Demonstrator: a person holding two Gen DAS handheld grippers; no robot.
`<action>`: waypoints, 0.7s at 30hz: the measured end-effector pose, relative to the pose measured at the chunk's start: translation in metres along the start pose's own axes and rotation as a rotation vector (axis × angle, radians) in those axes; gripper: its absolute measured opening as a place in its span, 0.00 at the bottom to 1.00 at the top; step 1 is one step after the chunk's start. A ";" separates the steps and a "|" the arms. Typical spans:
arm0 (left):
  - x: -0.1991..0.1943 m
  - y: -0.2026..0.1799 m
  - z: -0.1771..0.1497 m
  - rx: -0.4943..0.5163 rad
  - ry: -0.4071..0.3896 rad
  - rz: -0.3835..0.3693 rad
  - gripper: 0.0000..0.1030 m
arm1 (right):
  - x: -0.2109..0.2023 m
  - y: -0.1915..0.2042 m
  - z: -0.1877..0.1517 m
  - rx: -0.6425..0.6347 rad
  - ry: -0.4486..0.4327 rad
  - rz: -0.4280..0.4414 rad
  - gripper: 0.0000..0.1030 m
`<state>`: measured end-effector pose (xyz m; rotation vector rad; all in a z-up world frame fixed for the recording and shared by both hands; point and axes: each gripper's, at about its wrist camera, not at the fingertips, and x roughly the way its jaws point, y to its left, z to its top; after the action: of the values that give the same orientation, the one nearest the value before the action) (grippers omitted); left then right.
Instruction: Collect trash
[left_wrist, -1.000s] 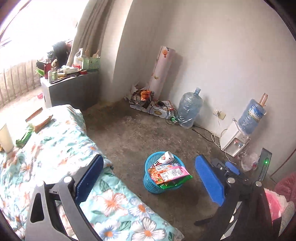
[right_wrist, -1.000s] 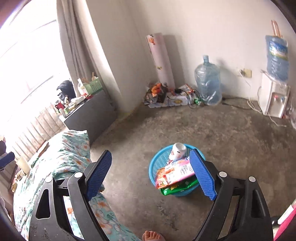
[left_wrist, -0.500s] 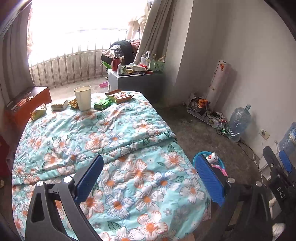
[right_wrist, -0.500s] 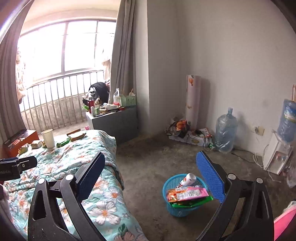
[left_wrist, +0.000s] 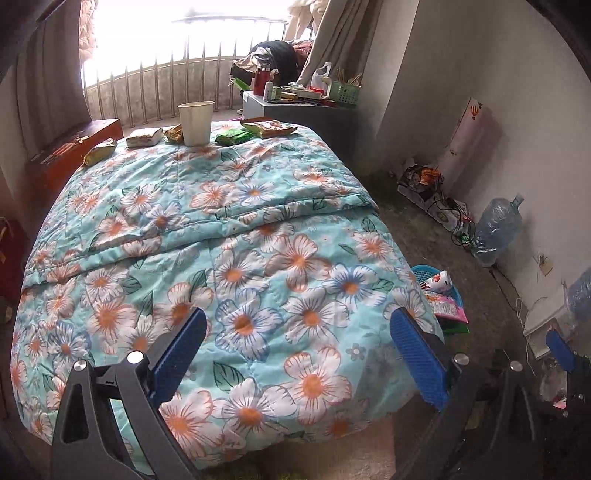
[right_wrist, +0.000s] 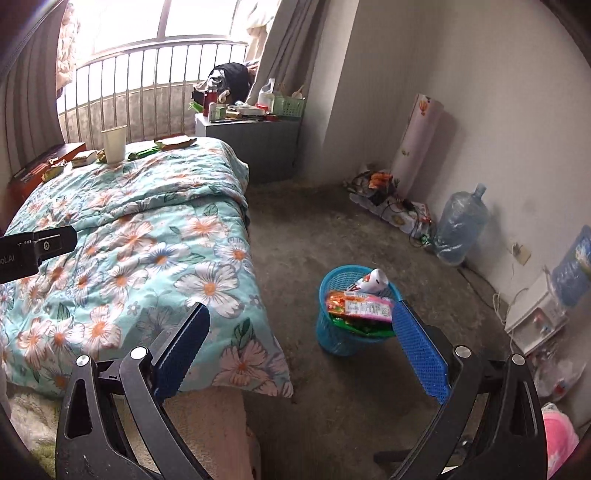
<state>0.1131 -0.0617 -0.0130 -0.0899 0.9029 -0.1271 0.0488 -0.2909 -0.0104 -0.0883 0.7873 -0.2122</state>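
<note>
The left gripper (left_wrist: 299, 354) hangs over a bed (left_wrist: 236, 236) with a flowered quilt, its blue fingers (left_wrist: 181, 349) wide apart and empty. Far beyond the fingers, at the bed's far end, wrappers (left_wrist: 99, 152) lie on both sides of a paper cup (left_wrist: 195, 122). The right gripper (right_wrist: 301, 349) hangs past the bed's corner, fingers likewise spread with nothing between them. Just ahead of its right finger, a blue basket (right_wrist: 334, 341) on the floor holds snack packets (right_wrist: 360, 304).

Bed with floral quilt (left_wrist: 236, 236) ahead of left gripper (left_wrist: 299, 354); at far end paper cup (left_wrist: 195, 123) upright, snack wrappers (left_wrist: 269, 128) beside it. Concrete floor (right_wrist: 306, 229) carries blue basket (right_wrist: 334, 341), just ahead of right gripper (right_wrist: 301, 341).
</note>
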 end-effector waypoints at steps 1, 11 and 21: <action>0.004 -0.001 -0.003 0.008 0.020 0.009 0.94 | 0.003 0.002 -0.005 0.000 0.028 0.004 0.92; 0.014 -0.010 -0.003 0.031 0.058 0.033 0.95 | 0.021 -0.011 -0.027 0.067 0.143 0.016 0.92; 0.016 -0.013 -0.008 0.134 0.062 0.109 0.95 | 0.024 -0.020 -0.027 0.080 0.148 0.009 0.92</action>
<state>0.1158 -0.0773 -0.0290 0.0876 0.9568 -0.0891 0.0430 -0.3154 -0.0435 0.0064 0.9255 -0.2429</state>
